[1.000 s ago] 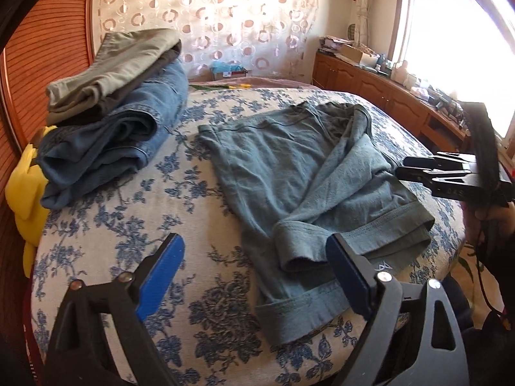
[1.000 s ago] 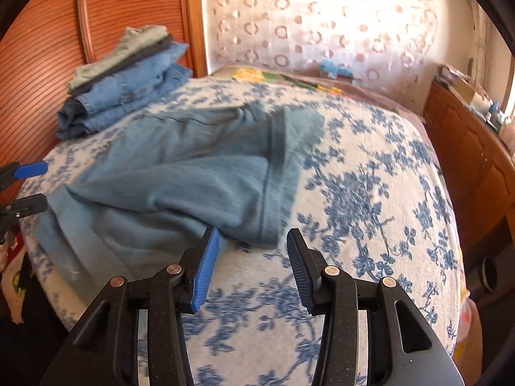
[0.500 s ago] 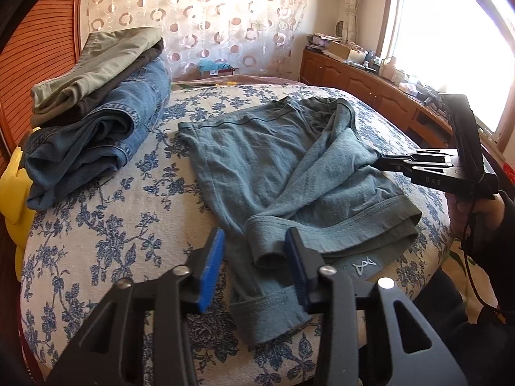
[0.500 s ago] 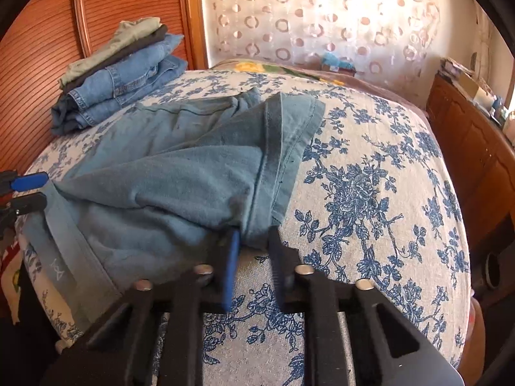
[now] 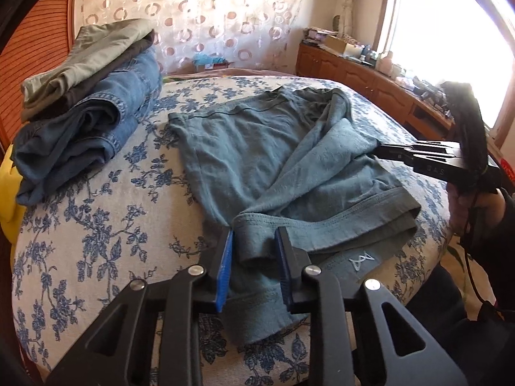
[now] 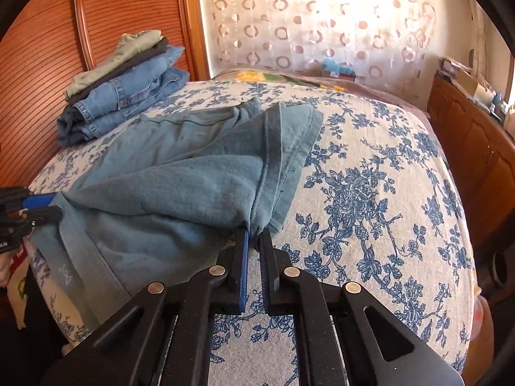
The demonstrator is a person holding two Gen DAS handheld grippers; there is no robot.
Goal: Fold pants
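Note:
Teal-grey pants point(image 5: 276, 160) lie partly folded on the floral bed, with the waistband and a white logo near the front edge. My left gripper point(image 5: 254, 241) has closed onto a folded cuff of the pants at the near edge. My right gripper point(image 6: 254, 234) is shut on a bunched fold of the same pants point(image 6: 180, 180) at their other side. The right gripper also shows in the left wrist view point(image 5: 379, 152), and the left gripper shows at the left edge of the right wrist view point(image 6: 48, 206).
A stack of folded jeans and khaki trousers point(image 5: 87, 112) sits at the bed's far left by the wooden headboard point(image 6: 64, 48). A wooden cabinet point(image 5: 370, 80) runs under the window on the right. The floral bedspread point(image 6: 370, 193) extends to the right of the pants.
Both grippers moved forward to the pants and closed, the left on the cuff and the right on a fold at the far side.

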